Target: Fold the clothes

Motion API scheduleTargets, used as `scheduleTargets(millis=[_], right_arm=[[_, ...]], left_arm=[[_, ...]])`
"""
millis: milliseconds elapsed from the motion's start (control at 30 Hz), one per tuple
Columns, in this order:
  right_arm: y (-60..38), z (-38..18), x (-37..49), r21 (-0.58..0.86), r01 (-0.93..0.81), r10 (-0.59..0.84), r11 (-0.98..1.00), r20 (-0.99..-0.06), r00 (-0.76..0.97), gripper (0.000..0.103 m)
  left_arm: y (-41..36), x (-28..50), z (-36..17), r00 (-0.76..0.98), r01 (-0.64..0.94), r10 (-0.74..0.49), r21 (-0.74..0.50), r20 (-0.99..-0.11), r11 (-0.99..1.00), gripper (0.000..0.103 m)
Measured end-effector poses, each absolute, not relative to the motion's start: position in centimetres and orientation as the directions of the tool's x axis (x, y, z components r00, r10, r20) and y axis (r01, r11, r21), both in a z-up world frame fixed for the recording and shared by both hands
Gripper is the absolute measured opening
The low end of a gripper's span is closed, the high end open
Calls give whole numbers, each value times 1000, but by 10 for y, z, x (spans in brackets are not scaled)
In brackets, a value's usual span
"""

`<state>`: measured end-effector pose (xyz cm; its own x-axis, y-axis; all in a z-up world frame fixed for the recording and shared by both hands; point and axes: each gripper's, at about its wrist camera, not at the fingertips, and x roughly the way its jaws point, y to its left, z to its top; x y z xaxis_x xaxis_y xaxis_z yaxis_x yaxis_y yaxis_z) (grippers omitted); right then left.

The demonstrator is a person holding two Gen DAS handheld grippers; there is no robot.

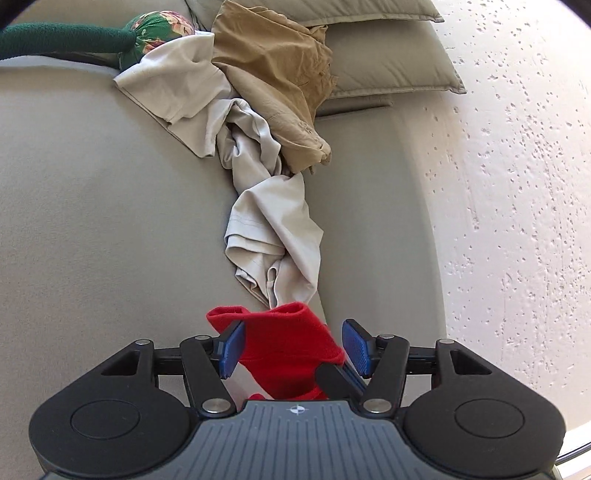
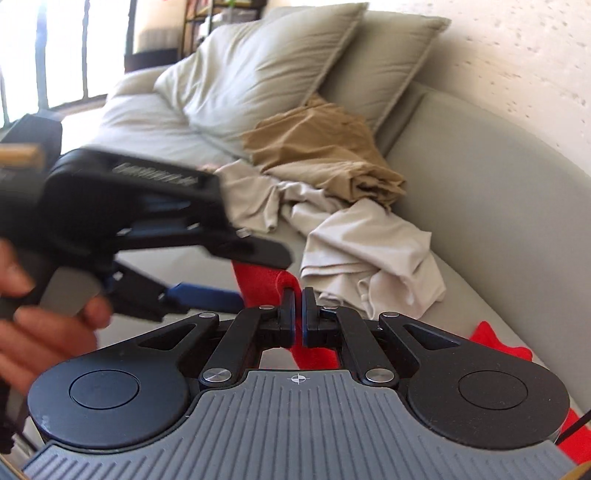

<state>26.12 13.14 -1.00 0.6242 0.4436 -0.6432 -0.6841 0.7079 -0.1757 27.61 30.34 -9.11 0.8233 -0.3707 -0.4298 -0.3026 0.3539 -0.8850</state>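
A red garment lies on the grey cushion between the blue pads of my left gripper. That gripper stands open: the cloth brushes the left pad while the right pad is clear of it. In the right wrist view my right gripper is shut on a fold of the red garment, red showing between its pressed fingers. The left gripper, held by a hand, reaches in from the left, blurred, with its jaws straddling the same red cloth.
A crumpled cream garment trails back to a tan garment heaped against grey pillows. A green floral bundle and a dark green sleeve lie at the far left. A white textured wall borders the right.
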Motion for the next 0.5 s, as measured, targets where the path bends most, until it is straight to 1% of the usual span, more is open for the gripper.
scheduleTargets(millis=[67,133,167,200,233,267,300,333,433,500], right_arm=[[135,-15,253,-226,-685,418,692,-649,636,3],[140,-20,246,-267,-688,401,675,-650,645,2],[142,-22,243,-285,-691,396,665,-650,649,2],[145,-24,239,-302,-694,392,654,-649,652,2],[146,-26,235,-312,-697,392,646,-648,653,2],[147,-27,231,-322,-700,392,637,-646,654,3],[148,-28,227,-330,-704,394,629,-646,654,3],[149,-29,225,-330,-708,398,624,-646,652,3],[149,-30,219,-342,-717,394,608,-654,646,4],[146,-25,217,-327,-718,379,614,-676,632,9]], left_arm=[[301,278,-93,815,-311,-389,-891,-429,330,55],[299,279,-92,805,-304,-403,-886,-435,350,55],[296,280,-91,799,-303,-405,-880,-444,367,53],[295,280,-91,794,-308,-403,-872,-455,380,48],[294,279,-92,789,-313,-400,-865,-467,392,37],[295,279,-95,784,-323,-398,-860,-477,394,29],[296,278,-98,778,-332,-400,-858,-484,392,8],[297,277,-100,774,-336,-401,-854,-491,398,2],[298,275,-93,784,-311,-365,-827,-502,469,2],[299,274,-85,800,-283,-327,-797,-503,534,2]])
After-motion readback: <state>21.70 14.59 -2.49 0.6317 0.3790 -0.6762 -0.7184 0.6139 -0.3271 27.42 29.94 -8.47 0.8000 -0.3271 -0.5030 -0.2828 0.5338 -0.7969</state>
